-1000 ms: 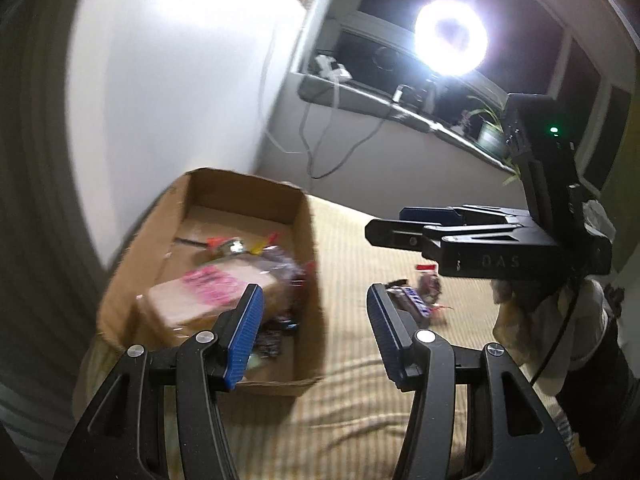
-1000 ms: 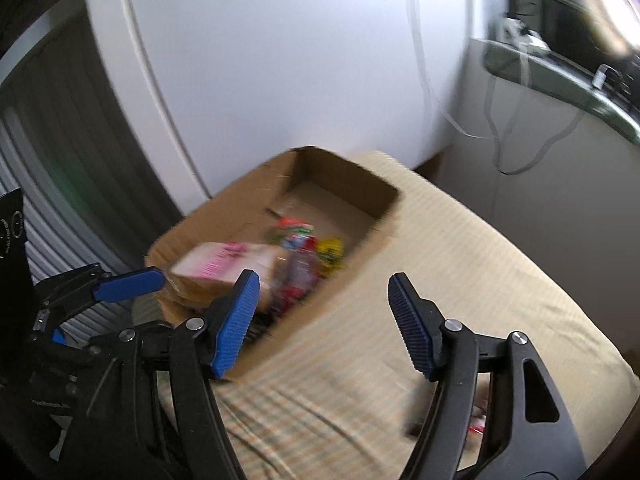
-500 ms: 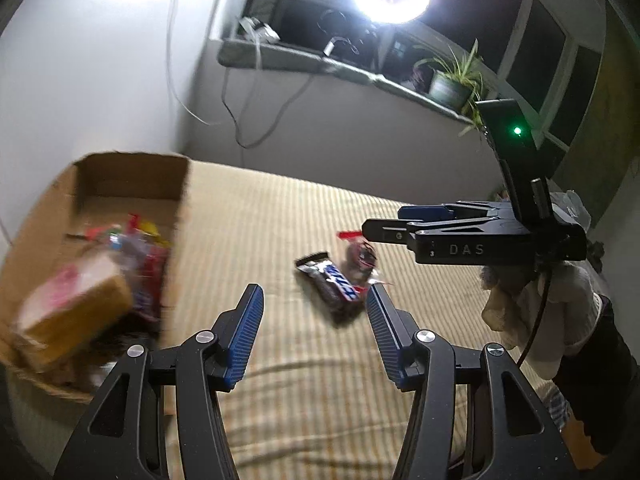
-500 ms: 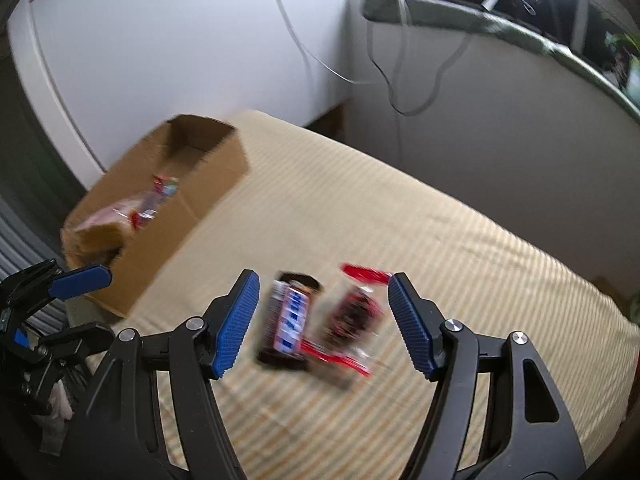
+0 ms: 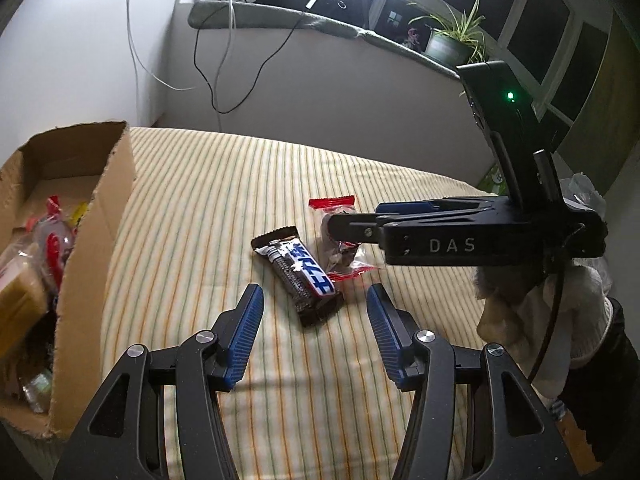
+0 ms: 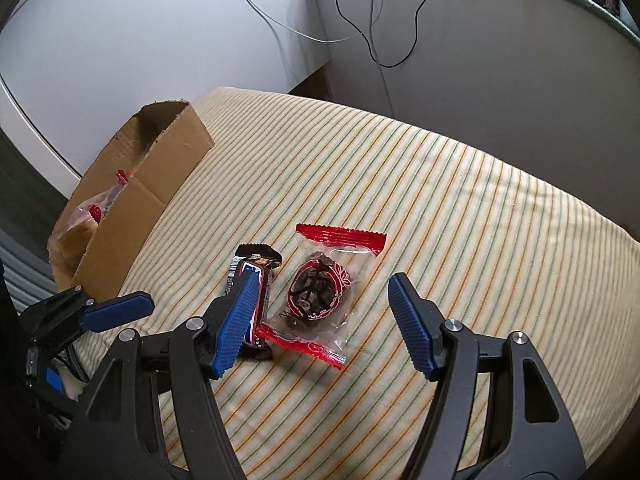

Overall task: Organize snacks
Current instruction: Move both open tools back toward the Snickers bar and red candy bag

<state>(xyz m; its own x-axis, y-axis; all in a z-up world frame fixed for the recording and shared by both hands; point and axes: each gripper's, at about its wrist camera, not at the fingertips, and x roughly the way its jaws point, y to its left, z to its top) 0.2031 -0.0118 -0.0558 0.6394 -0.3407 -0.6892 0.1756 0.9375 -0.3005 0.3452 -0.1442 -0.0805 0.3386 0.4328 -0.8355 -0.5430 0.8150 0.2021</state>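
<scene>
A dark chocolate bar [image 5: 302,276] with a blue and white label lies on the striped cloth; it also shows in the right wrist view [image 6: 251,280], partly behind a finger. Beside it lies a clear red-edged candy packet [image 6: 320,292], also in the left wrist view [image 5: 340,256]. A cardboard box [image 5: 96,208] of snacks stands at the left, also in the right wrist view [image 6: 144,196]. My left gripper [image 5: 314,320] is open and empty, just short of the bar. My right gripper [image 6: 320,316] is open and empty, low over the packet.
The striped cloth [image 6: 460,200] covers a cushioned surface that drops off at the right and front. A white wall and dangling cables [image 5: 216,60] stand behind. A window ledge holds a potted plant [image 5: 452,40] and a bright lamp.
Both grippers swung away from the box to the right and moved down toward the chocolate bar and the candy packet. Both stayed open.
</scene>
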